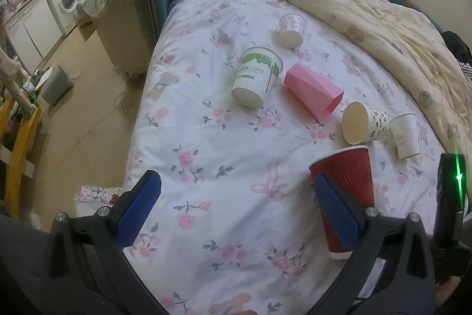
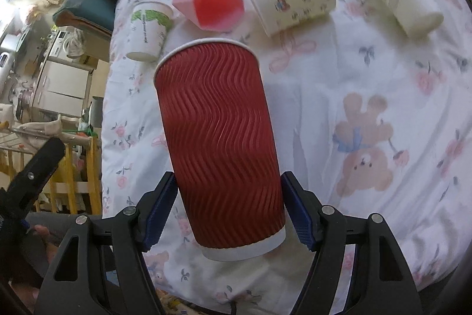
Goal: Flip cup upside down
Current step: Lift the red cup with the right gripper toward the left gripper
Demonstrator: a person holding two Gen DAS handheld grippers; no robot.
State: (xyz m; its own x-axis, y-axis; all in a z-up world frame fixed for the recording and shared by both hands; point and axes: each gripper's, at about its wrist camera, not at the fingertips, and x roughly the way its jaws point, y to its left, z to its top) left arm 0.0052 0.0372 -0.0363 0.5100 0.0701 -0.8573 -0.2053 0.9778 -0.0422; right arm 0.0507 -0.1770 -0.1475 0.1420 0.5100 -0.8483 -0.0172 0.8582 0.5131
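Observation:
A red ribbed paper cup (image 2: 218, 143) lies between the blue pads of my right gripper (image 2: 230, 214), white base toward the camera and rim pointing away, over the floral bedsheet. The pads touch the cup's sides near its base. In the left wrist view the same red cup (image 1: 351, 191) shows behind my left gripper's right finger (image 1: 336, 208). My left gripper (image 1: 236, 205) is open wide and empty above the sheet. The right gripper's body (image 1: 451, 197) shows at that view's right edge.
Several other cups lie tipped on the bed: a green-print white cup (image 1: 256, 76), a pink faceted cup (image 1: 312, 90), a small patterned cup (image 1: 292, 28), a cartoon-print cup (image 1: 362, 123), a plain white cup (image 1: 404, 135). A cream duvet (image 1: 383, 5) is bunched behind. The bed edge (image 1: 138, 108) drops to the floor on the left.

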